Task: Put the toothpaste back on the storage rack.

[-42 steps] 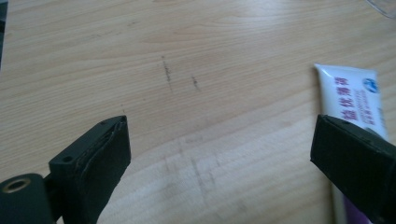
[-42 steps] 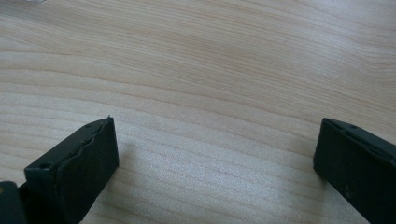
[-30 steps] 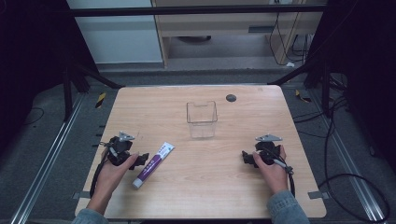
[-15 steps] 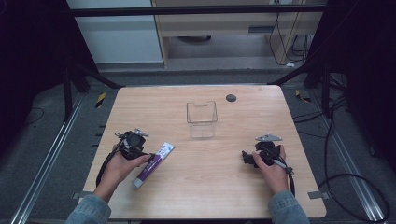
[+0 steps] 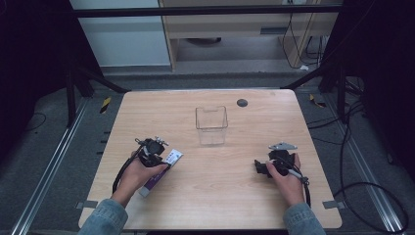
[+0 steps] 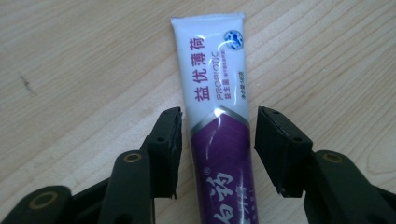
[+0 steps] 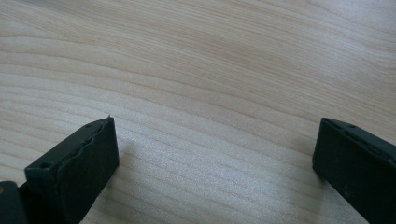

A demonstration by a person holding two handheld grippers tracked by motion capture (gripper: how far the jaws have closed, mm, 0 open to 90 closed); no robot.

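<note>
A white and purple toothpaste tube [image 6: 217, 84] lies flat on the wooden table [image 5: 235, 196], its crimped white end pointing away from me. My left gripper [image 6: 219, 116] straddles the tube at its middle. Its jaws have just been closing, with the tube between them; the pads sit right beside the tube's edges, and a thin gap shows on the right side. In the high view the left gripper [image 5: 155, 149] sits over the tube [image 5: 172, 157] at the table's left. My right gripper [image 5: 259, 167] rests on the table at the right, wide open over bare wood [image 7: 215, 126].
A clear plastic box [image 5: 211, 125] stands upright at the table's middle, toward the far side. A small dark round disc [image 5: 242, 103] lies near the far edge. Cables trail from both grippers toward the near edge.
The left hand has moved right, onto the tube, and its gripper now covers the tube's middle. The right hand has kept still.
</note>
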